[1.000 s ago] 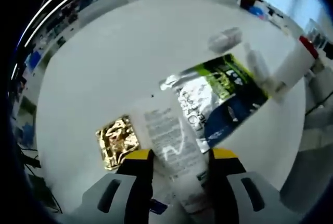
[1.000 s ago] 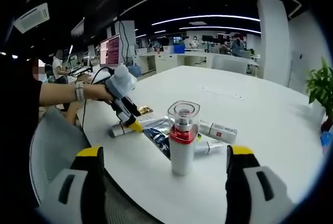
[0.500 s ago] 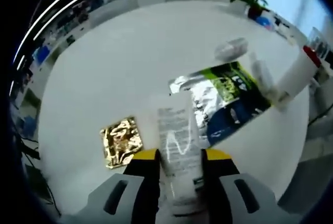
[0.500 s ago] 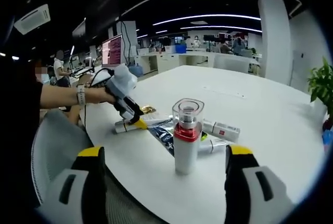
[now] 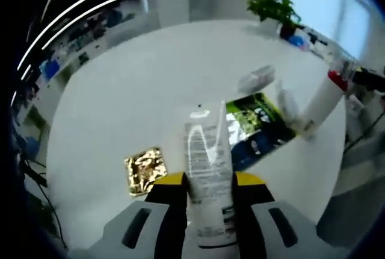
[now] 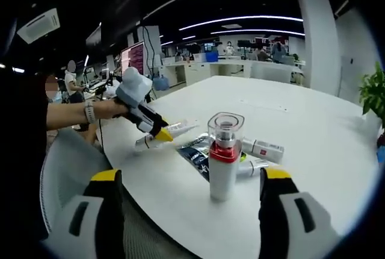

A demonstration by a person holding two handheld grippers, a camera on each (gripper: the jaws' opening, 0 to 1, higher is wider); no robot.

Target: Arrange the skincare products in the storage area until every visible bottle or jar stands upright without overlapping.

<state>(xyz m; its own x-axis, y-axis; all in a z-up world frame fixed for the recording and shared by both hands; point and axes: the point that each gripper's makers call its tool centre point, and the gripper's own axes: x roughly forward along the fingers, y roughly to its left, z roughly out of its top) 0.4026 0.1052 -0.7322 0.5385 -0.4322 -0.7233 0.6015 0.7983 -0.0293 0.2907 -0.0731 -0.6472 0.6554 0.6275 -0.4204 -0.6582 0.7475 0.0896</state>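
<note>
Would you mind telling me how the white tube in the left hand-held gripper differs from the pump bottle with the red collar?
The white tube is clamped in the left hand-held gripper and lifted off the table; the pump bottle stands upright and free on the table. The tube is flat with printed text; the bottle is round with a clear cap. Both have white bodies.

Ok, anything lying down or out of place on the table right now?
Yes. Only the red-collared pump bottle stands upright. A white box and a small tube lie flat behind it, beside a foil pouch and a gold sachet. The left hand-held gripper holds a white tube tilted off the table.
</note>
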